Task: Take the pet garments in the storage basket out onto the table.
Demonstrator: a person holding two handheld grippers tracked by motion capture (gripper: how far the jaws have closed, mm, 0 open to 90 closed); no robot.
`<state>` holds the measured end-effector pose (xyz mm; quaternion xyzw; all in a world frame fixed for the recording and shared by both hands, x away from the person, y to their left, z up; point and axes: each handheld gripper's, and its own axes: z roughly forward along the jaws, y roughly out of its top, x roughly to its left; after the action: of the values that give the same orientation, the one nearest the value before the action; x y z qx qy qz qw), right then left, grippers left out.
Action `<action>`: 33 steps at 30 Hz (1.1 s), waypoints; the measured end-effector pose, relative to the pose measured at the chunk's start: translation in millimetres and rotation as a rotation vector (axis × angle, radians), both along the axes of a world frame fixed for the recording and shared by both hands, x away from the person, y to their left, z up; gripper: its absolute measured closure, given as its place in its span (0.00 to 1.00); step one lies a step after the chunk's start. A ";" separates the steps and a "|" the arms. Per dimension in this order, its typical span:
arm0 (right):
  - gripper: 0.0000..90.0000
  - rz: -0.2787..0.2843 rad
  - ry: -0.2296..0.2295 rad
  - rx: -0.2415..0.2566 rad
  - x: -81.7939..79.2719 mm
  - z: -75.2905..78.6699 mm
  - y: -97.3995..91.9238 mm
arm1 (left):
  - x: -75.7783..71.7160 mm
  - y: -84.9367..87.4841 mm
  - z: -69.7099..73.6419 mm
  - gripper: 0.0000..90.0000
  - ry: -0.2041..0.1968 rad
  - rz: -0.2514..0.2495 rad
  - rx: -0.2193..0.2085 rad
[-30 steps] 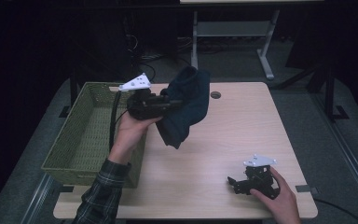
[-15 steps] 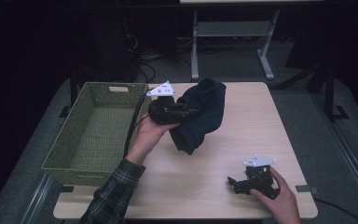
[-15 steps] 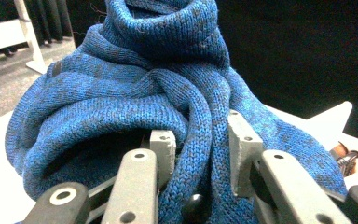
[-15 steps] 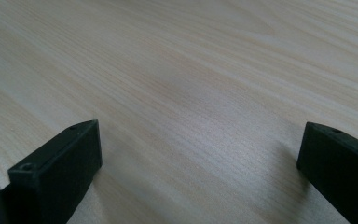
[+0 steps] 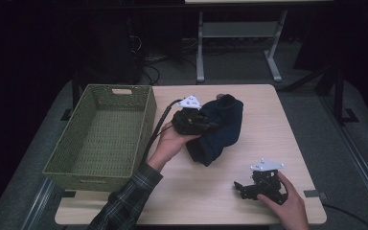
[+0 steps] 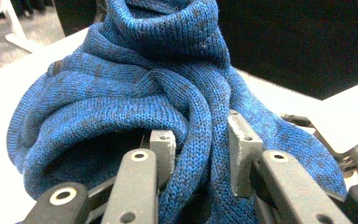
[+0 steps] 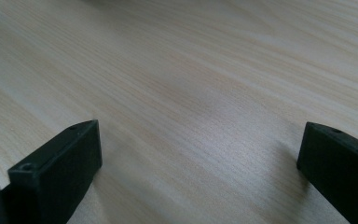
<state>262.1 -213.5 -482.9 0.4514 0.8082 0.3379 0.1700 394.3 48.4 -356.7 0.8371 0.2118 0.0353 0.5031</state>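
A dark blue knitted garment (image 5: 220,129) lies bunched on the wooden table (image 5: 268,120), just right of the green basket (image 5: 100,134). My left gripper (image 5: 206,123) is shut on a fold of it, and its grey pads (image 6: 242,149) pinch a thick roll of the blue knit (image 6: 135,93). Low over the table near the front right edge, my right gripper (image 5: 242,188) stands open, its black jaws spread wide in the right gripper view (image 7: 200,158) with nothing but bare wood between them.
The green woven basket holds nothing and takes up the table's left side. A desk frame (image 5: 239,38) and cables stand on the floor beyond the far edge. Bare wood (image 7: 191,70) lies between the garment and the right gripper.
My left gripper has carried the garment to the right and down, from above the basket's edge onto the table. The right gripper has stayed where it was.
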 end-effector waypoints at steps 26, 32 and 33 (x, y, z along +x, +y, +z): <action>0.00 0.003 -0.001 -0.001 0.1 -0.2 -0.1 | 19.4 -42.1 -78.5 0.73 0.103 -0.016 0.176; 0.00 0.002 0.001 -0.003 -0.1 0.1 -0.1 | 18.0 -43.9 -82.6 0.67 0.099 -0.016 0.188; 0.00 0.002 0.001 -0.002 -0.1 0.1 -0.1 | 18.1 -43.2 -81.7 0.65 0.097 -0.018 0.187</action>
<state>262.0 -213.6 -482.9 0.4505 0.8091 0.3370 0.1698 412.4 5.2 -438.4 0.8830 0.2243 0.0098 0.4121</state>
